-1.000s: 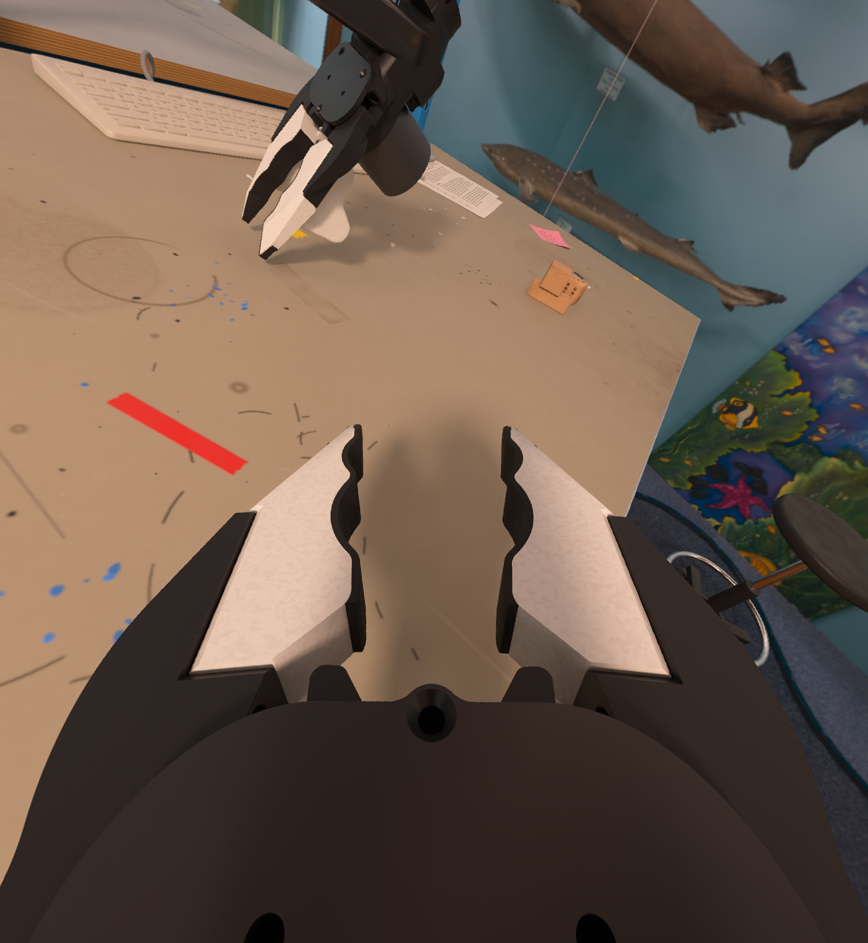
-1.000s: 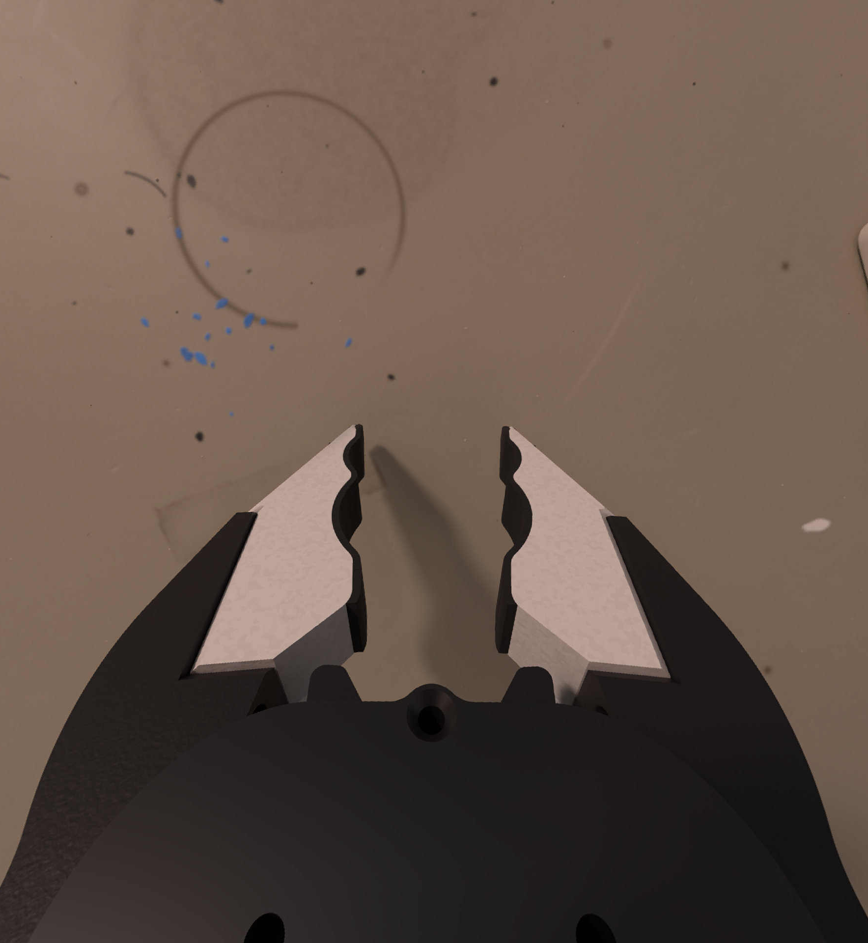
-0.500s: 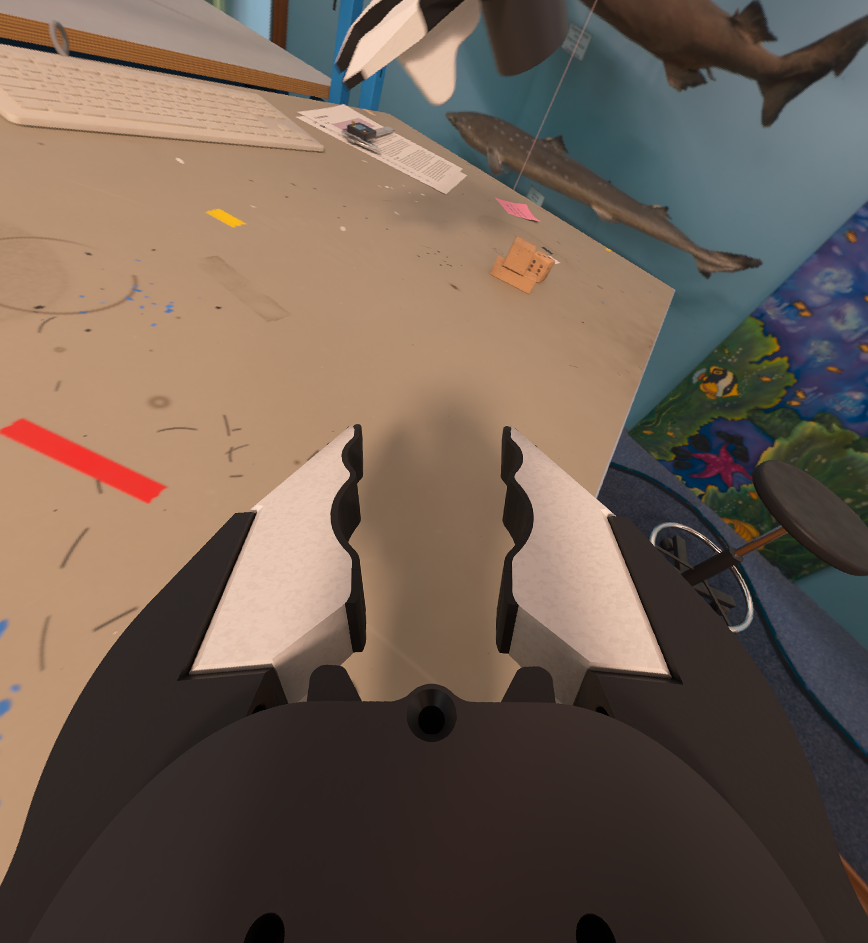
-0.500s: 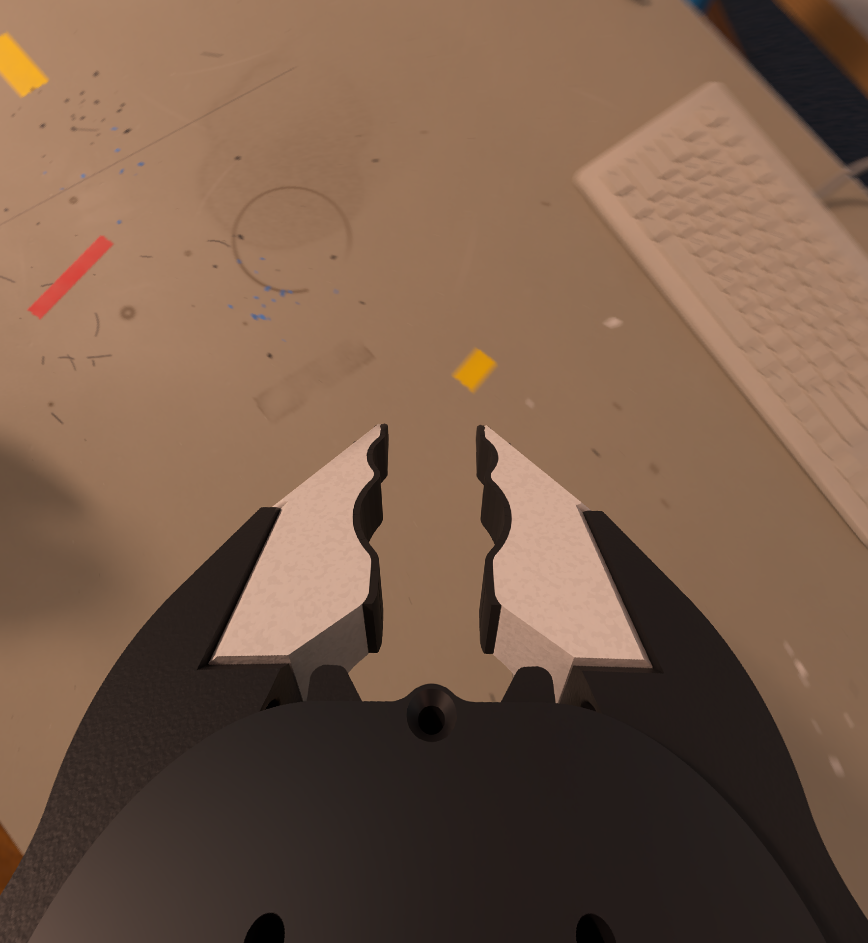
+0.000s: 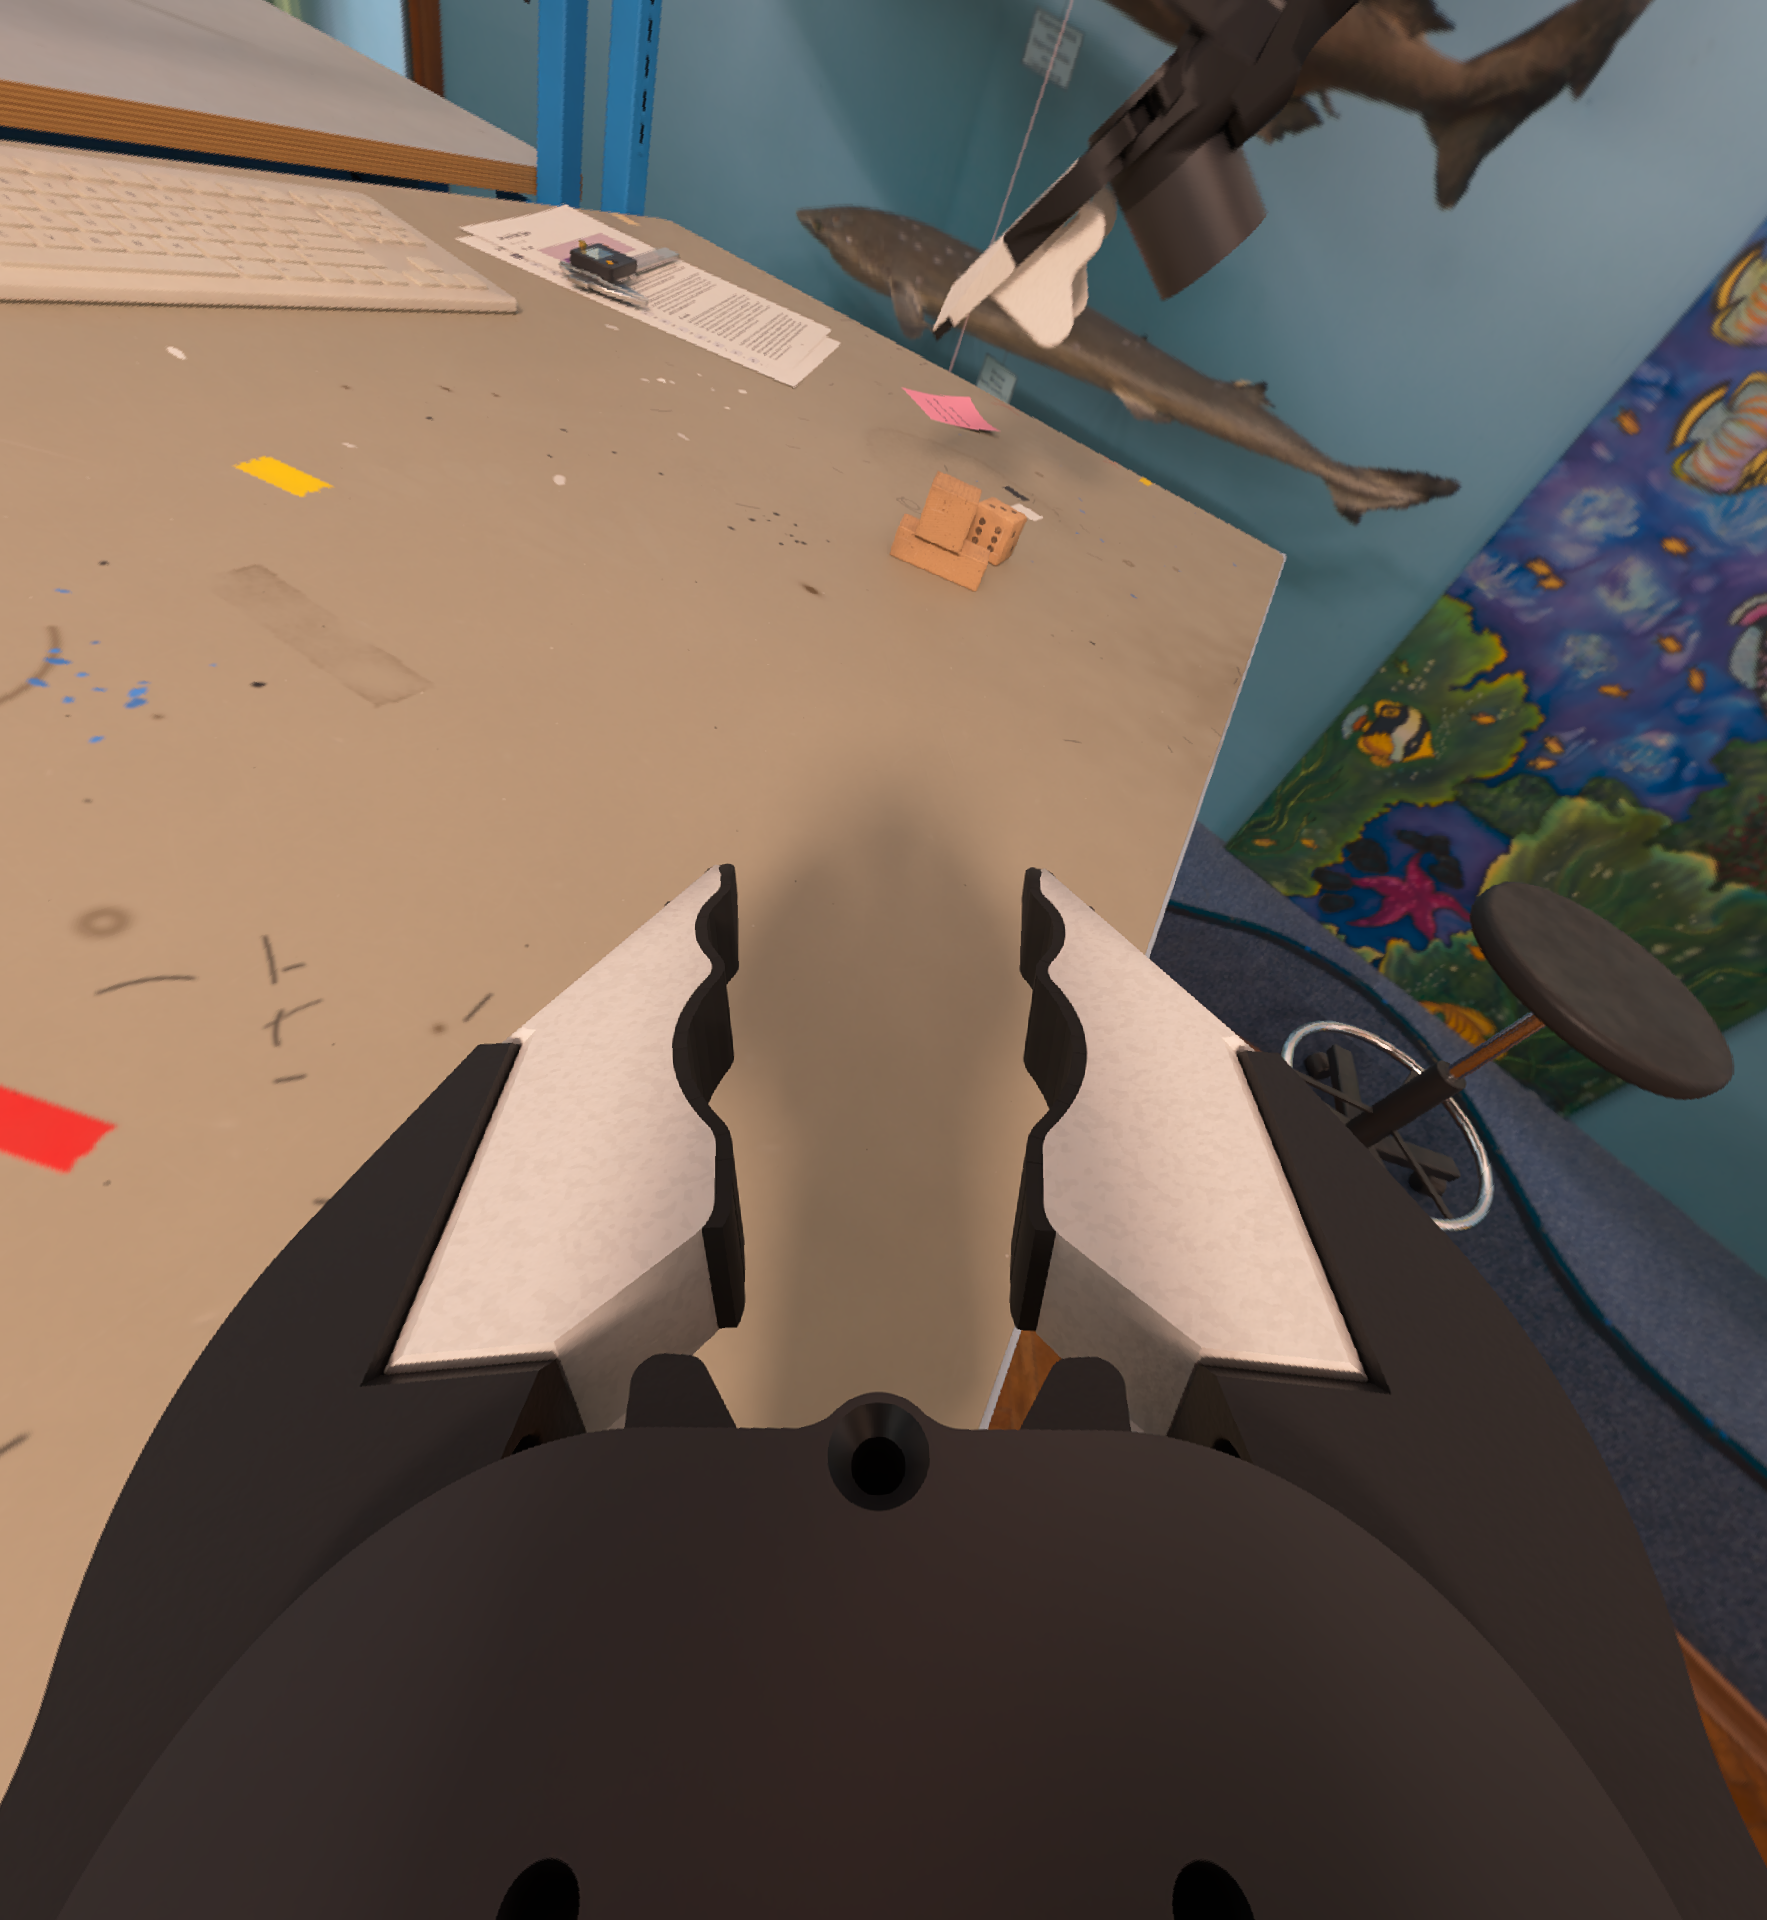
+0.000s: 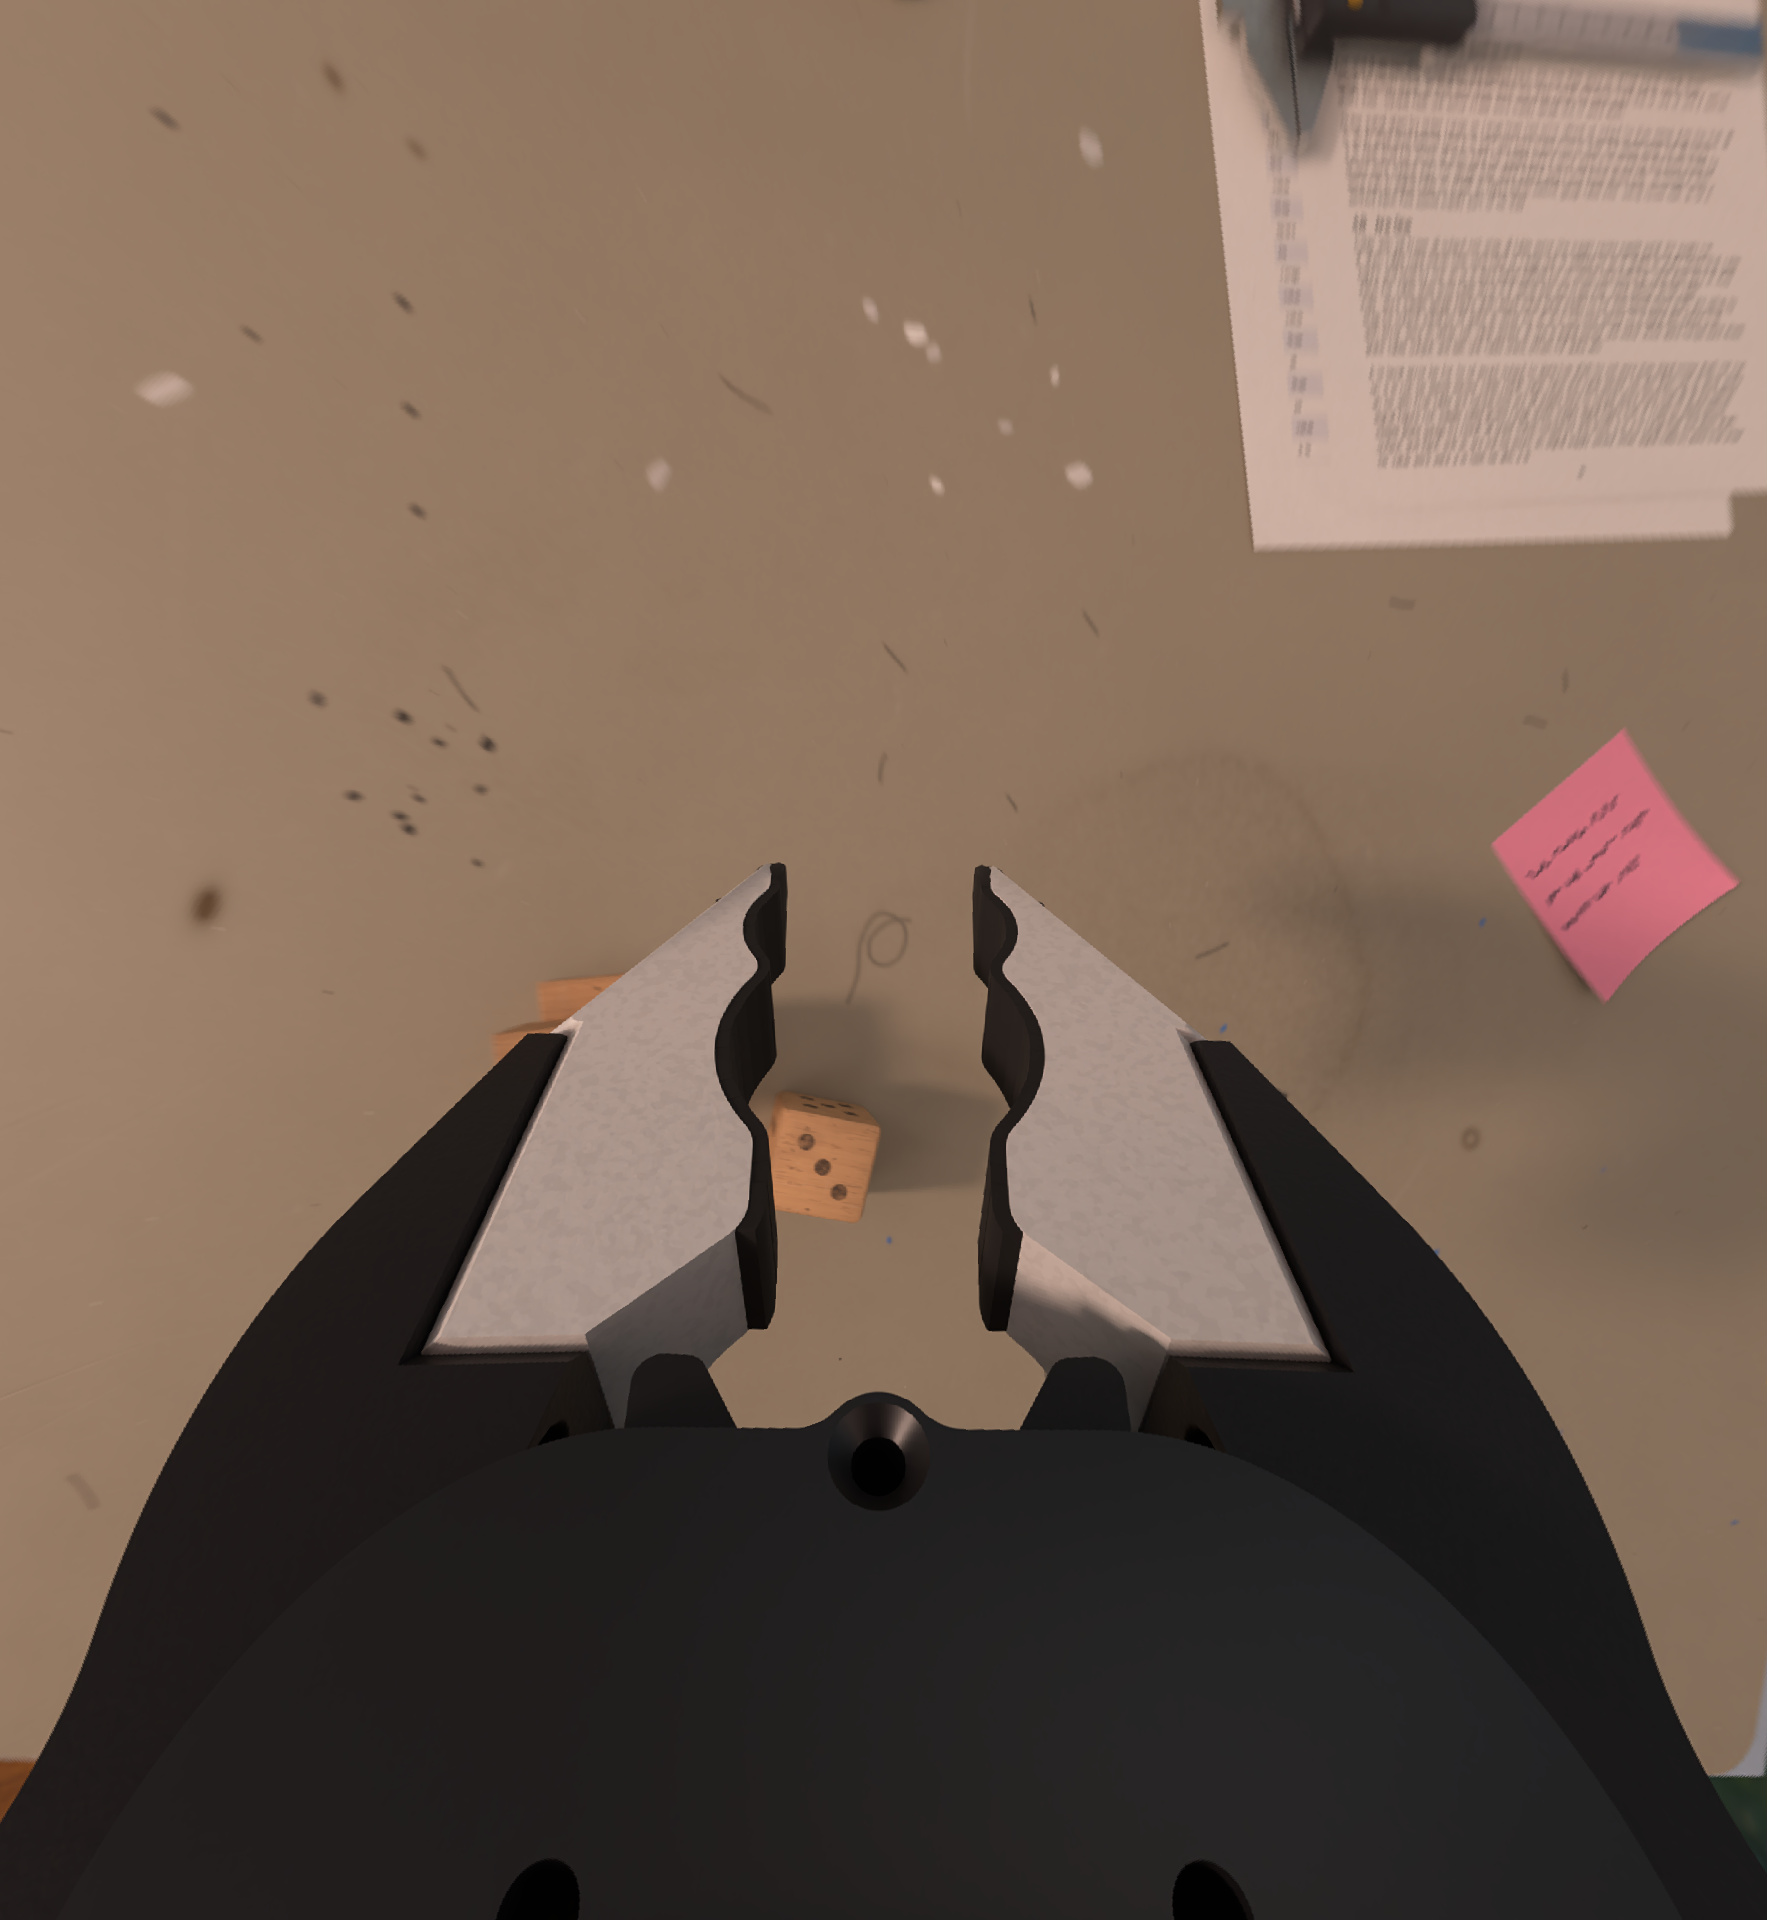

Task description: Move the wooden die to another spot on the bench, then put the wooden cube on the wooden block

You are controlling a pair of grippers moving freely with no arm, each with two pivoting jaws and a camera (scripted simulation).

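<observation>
Wooden die (image 6: 823, 1166), absent from the right wrist view a moment earlier, is now framed low-centre beneath the spread, empty right gripper (image 6: 879, 883), so pickup seems imminent.

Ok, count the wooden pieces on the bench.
3, clustered near the pink note: the flat wooden block, the wooden cube standing on it, the wooden die beside them. None appear hidden.

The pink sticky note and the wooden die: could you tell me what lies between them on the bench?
Only bare bench, lightly scuffed and shadowed, separates the pink sticky note from the wooden die; the right wrist view shows it.
</observation>
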